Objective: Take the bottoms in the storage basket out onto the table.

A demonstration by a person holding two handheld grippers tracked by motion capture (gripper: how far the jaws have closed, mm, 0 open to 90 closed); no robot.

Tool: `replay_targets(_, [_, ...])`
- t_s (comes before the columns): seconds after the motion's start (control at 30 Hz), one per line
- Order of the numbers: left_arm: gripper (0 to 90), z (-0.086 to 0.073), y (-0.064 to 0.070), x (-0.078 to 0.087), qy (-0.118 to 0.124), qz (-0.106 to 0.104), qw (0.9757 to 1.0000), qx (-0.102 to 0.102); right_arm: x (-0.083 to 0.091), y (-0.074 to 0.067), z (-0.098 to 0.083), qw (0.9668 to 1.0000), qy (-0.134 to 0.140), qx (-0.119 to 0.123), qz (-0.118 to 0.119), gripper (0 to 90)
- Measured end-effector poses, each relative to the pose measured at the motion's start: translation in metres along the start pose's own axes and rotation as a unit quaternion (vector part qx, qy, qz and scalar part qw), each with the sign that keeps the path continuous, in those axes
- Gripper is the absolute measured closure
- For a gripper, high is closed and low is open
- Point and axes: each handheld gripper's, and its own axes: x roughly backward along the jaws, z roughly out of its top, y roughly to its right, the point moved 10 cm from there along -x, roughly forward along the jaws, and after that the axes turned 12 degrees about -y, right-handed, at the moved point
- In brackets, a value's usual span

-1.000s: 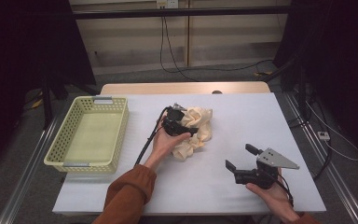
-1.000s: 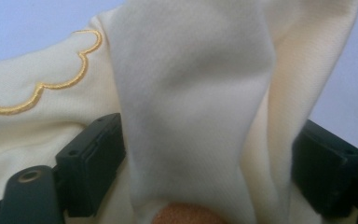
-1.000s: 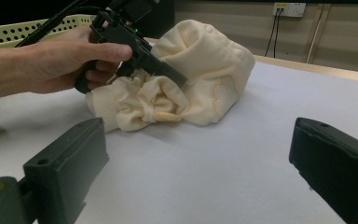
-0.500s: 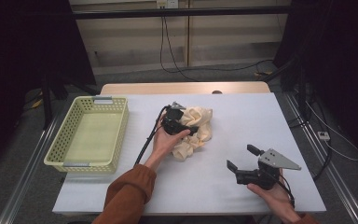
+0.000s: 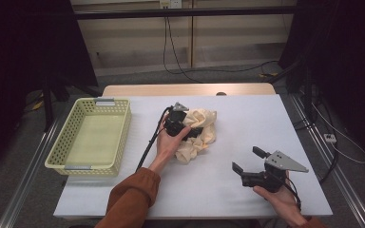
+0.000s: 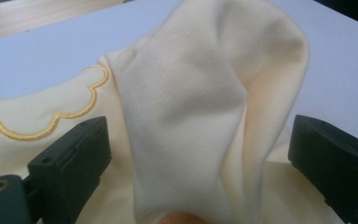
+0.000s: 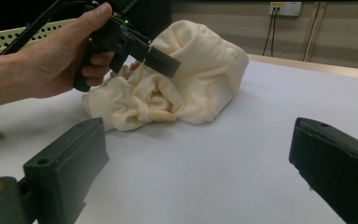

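Note:
A crumpled cream garment (image 5: 204, 118) with a yellow scalloped trim lies in the middle of the white table (image 5: 247, 109). My left gripper (image 5: 196, 131) rests on it, held by a hand in a rust sleeve. Its jaws have just been opening and stand wide in the left gripper view, with an upright fold of the garment (image 6: 191, 116) between them; the pads do not press it. My right gripper (image 5: 248, 160) is held near the table's front right, open and with nothing in it. In the right gripper view its jaws (image 7: 200, 128) point at the garment (image 7: 191, 79) and the left gripper (image 7: 163, 60).
A pale green plastic basket (image 5: 121, 142) stands at the table's left side with nothing in it. Bare tabletop lies between the garment and my right gripper. Cables hang behind the table's far edge, and dark curtains flank both sides.

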Motion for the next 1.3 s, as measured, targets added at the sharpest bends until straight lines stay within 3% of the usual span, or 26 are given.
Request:
replay_targets(0.2, [5.7, 0.002, 0.003, 0.005, 0.005, 0.002, 1.0, -0.008, -0.001, 0.0, 0.0, 1.0, 0.0, 0.0, 0.001, 3.9])
replay_targets(0.4, [5.7, 0.006, 0.008, 0.011, 0.023, -0.014, 0.9996, -0.007, -0.002, -0.001, 0.0, 1.0, -0.002, 0.004, 0.001, 3.9])
replay_targets(0.43, [5.7, 0.006, 0.008, 0.012, 0.023, -0.013, 0.9996, -0.008, -0.002, -0.001, -0.001, 1.0, -0.003, 0.004, 0.0, 3.9])
replay_targets(0.5, [5.8, 0.005, 0.007, 0.013, 0.018, 0.009, 0.9996, -0.02, -0.001, 0.0, 0.0, 1.0, -0.002, 0.001, -0.002, 3.9])
replay_targets(0.63, [5.6, 0.005, 0.007, 0.018, 0.015, 0.009, 0.9996, -0.023, -0.001, 0.0, -0.001, 1.0, -0.004, 0.002, -0.004, 3.9])
replay_targets(0.73, [5.5, 0.008, 0.007, 0.023, 0.02, 0.004, 0.9997, -0.012, -0.002, -0.001, -0.001, 1.0, -0.005, 0.004, -0.004, 3.9])
replay_targets(0.8, [6.3, 0.009, 0.009, 0.027, 0.023, -0.013, 0.9996, 0.011, -0.001, -0.001, -0.001, 1.0, -0.004, 0.004, -0.004, 3.9])
replay_targets(0.83, [6.4, 0.009, 0.01, 0.029, 0.023, -0.023, 0.9994, 0.012, -0.001, -0.001, -0.001, 1.0, -0.005, 0.005, -0.004, 3.9])
replay_targets(0.97, [6.1, 0.008, 0.011, 0.034, 0.016, 0.007, 0.9998, -0.01, -0.002, -0.003, 0.0, 1.0, -0.005, 0.007, -0.004, 3.9])
replay_targets(1.13, [6.3, 0.009, 0.014, 0.042, 0.024, -0.002, 0.9997, -0.005, -0.002, -0.004, 0.001, 0.9999, -0.005, 0.009, -0.005, 3.9])
replay_targets(1.3, [6.6, 0.011, 0.014, 0.049, 0.032, 0.004, 0.9993, -0.019, -0.002, -0.003, 0.0, 0.9999, -0.005, 0.008, -0.005, 3.9])
